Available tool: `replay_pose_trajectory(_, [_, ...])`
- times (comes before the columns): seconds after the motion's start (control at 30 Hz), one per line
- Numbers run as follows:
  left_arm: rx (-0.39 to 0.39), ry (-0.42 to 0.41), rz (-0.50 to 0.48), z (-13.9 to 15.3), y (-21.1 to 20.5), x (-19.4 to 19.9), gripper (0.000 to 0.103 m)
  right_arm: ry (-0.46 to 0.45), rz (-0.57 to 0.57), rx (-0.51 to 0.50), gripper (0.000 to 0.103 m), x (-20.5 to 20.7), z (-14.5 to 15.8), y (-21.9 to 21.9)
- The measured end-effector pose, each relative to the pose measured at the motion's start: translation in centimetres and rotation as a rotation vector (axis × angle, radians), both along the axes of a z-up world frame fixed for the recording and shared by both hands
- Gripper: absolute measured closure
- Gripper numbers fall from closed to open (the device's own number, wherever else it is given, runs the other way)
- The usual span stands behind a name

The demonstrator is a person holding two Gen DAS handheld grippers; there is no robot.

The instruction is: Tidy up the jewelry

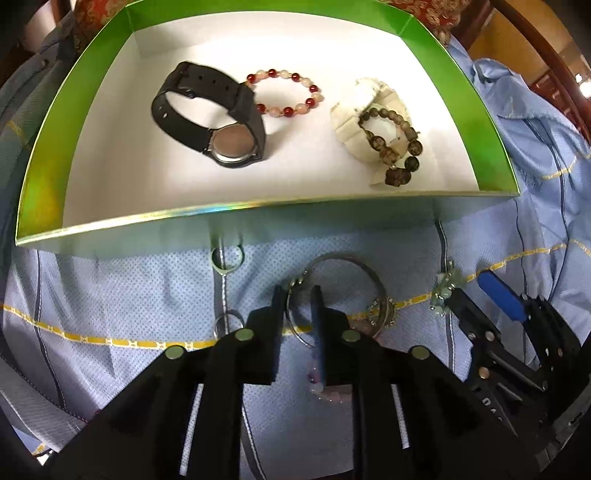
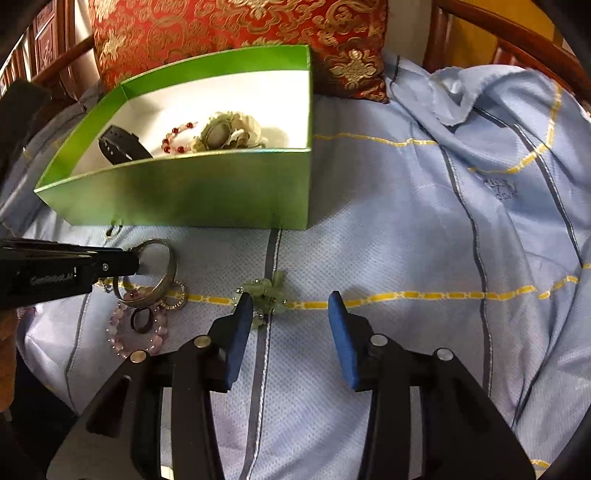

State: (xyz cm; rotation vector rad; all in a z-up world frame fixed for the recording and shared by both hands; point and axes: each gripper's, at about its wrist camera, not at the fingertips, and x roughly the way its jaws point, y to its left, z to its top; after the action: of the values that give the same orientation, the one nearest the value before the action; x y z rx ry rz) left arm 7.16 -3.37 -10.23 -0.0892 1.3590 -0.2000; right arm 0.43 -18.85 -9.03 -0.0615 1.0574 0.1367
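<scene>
A green box [image 1: 458,96] with a white inside holds a black watch [image 1: 207,110], a red and pink bead bracelet [image 1: 284,92], a white watch [image 1: 354,110] and a brown bead bracelet [image 1: 399,144]. On the blue cloth in front lies a silver bangle [image 1: 351,266], tilted over a pale pink bead bracelet [image 2: 136,339] and a sparkly ring [image 2: 178,295]. My left gripper [image 1: 298,295] straddles the bangle's near rim, jaws narrowly apart, cloth showing between them. My right gripper [image 2: 290,297] stands open and holds nothing; a green jade ornament [image 2: 266,291] lies just past its left fingertip.
Two small silver rings [image 1: 227,258] [image 1: 229,321] lie on the cloth left of the bangle, and a dark ring [image 2: 142,319] sits inside the pink bracelet. A red and gold cushion [image 2: 236,33] leans behind the box. Wooden chair arms [image 2: 517,40] curve round the back.
</scene>
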Motion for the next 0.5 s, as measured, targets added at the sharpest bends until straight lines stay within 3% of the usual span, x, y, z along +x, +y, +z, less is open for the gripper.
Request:
replay_pose_trajectory(0.07, [0.016,-0.008,-0.011,0.0,-0.3,0.0,0.086,-0.005,0.011,-0.002,0.061,0.1,-0.2,0.4])
replay_pose_trajectory(0.13, [0.042,-0.016,-0.014,0.1,-0.6,0.0,0.097,-0.009,0.024,-0.007,0.063,-0.1,-0.2,0.8])
replay_pose_trajectory(0.2, [0.038,-0.014,-0.013,0.1,-0.4,-0.1,0.099,0.005,0.044,0.015,0.095,-0.1,-0.3,0.9])
replay_pose_trajectory(0.5, [-0.036,-0.058,-0.017,2.7,0.5,-0.9,0.099,-0.033,0.062,0.053,0.102,-1.3,2.1,1.0])
